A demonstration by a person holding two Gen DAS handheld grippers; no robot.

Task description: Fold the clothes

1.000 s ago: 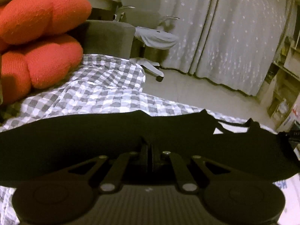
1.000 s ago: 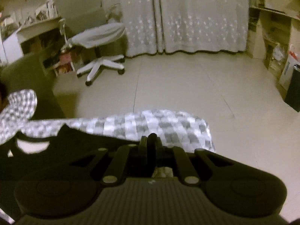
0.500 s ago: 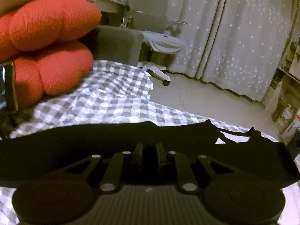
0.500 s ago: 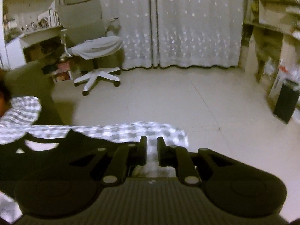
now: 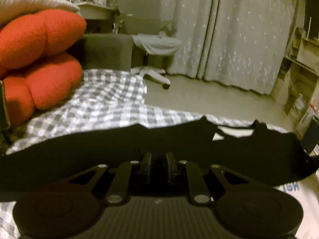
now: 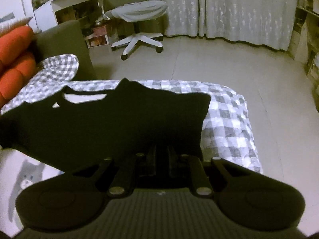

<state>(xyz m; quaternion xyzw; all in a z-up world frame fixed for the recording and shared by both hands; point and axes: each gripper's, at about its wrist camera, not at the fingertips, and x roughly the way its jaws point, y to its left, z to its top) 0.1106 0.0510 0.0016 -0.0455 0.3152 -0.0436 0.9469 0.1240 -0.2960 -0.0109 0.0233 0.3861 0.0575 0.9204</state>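
A black garment (image 5: 79,159) lies spread flat on the grey-and-white checked bed cover (image 5: 99,107), its cut-out neckline and a thin strap showing at the right. My left gripper (image 5: 159,159) is open right over its near edge, a narrow gap between the fingers and no cloth pinched. In the right wrist view the same black garment (image 6: 119,123) covers the middle and left of the checked cover (image 6: 229,123). My right gripper (image 6: 161,155) stands open at the garment's near right edge, holding nothing.
Red cushions (image 5: 39,39) are stacked at the left end of the bed. White fabric with a grey cat print (image 6: 28,175) lies under the garment's near left side. Beyond the bed edge are bare floor, an office chair (image 6: 137,14), curtains and shelves.
Both grippers were shut on the garment's edge a second ago; both have opened and let it go. The right wrist view has pulled back, showing more of the laid-out garment.
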